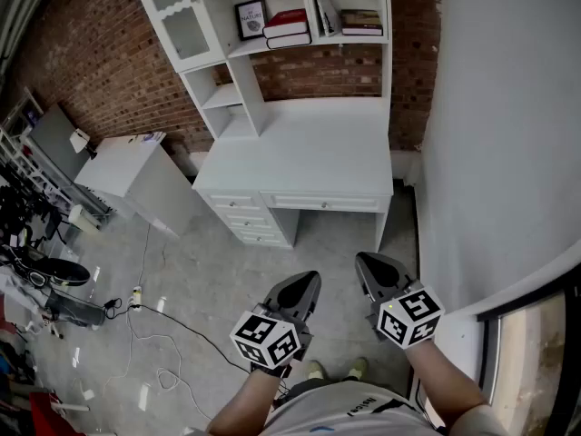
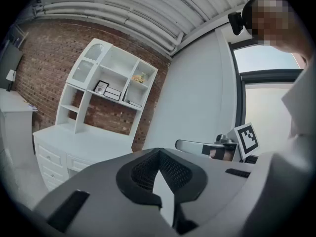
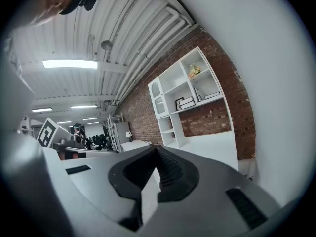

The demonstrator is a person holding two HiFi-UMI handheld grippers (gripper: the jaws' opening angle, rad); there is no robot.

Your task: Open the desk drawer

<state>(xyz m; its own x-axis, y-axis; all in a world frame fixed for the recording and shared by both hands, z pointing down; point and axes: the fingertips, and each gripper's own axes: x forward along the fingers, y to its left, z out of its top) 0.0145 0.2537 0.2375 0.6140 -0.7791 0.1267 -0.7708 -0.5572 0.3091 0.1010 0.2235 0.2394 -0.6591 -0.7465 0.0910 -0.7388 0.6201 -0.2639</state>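
Note:
A white desk (image 1: 300, 153) with a shelf hutch stands against the brick wall, a step or two ahead of me. Its wide drawer (image 1: 325, 203) under the desktop is closed, and so is the stack of small drawers (image 1: 247, 221) on its left. Both grippers hang over the floor well short of the desk. My left gripper (image 1: 309, 281) is shut with nothing in it, and its jaws (image 2: 158, 152) meet at the tip. My right gripper (image 1: 366, 262) is beside it, also shut and empty (image 3: 157, 149). The left gripper view shows the desk (image 2: 84, 142) and the right gripper (image 2: 202, 145).
A white wall (image 1: 490, 153) runs close along my right, with a window (image 1: 536, 361) low beside me. A white cabinet (image 1: 136, 175) stands left of the desk. Cables (image 1: 154, 334) trail over the floor on the left. Books (image 1: 289, 27) sit on the hutch shelf.

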